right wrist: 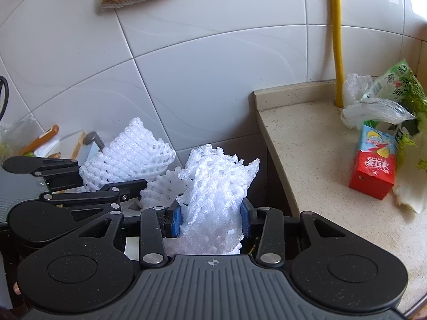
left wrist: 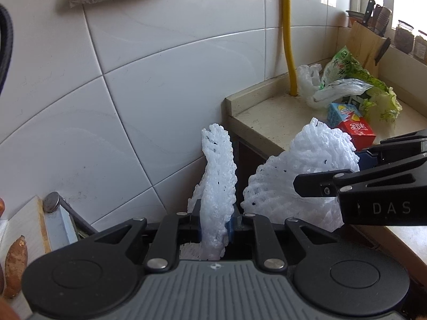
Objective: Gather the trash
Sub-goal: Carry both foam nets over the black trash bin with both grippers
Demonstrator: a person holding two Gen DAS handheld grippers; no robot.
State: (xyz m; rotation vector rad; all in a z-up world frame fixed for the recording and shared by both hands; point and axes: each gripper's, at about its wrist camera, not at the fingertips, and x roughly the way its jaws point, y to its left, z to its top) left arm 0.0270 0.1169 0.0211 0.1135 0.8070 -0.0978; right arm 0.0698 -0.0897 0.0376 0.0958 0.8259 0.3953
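Observation:
My left gripper is shut on a white foam fruit net that stands up between its jaws; it also shows in the right wrist view. My right gripper is shut on a second, bulkier white foam net, seen in the left wrist view at the right. Both are held in the air in front of the tiled wall, left of the counter. On the counter lie a red and blue drink carton, crumpled clear plastic bags and a green wrapper.
A yellow pipe rises from the counter's back corner. Lettuce leaves lie beside the carton. A knife block and jars stand far right by the window. A cutting board and sweet potatoes are at the left.

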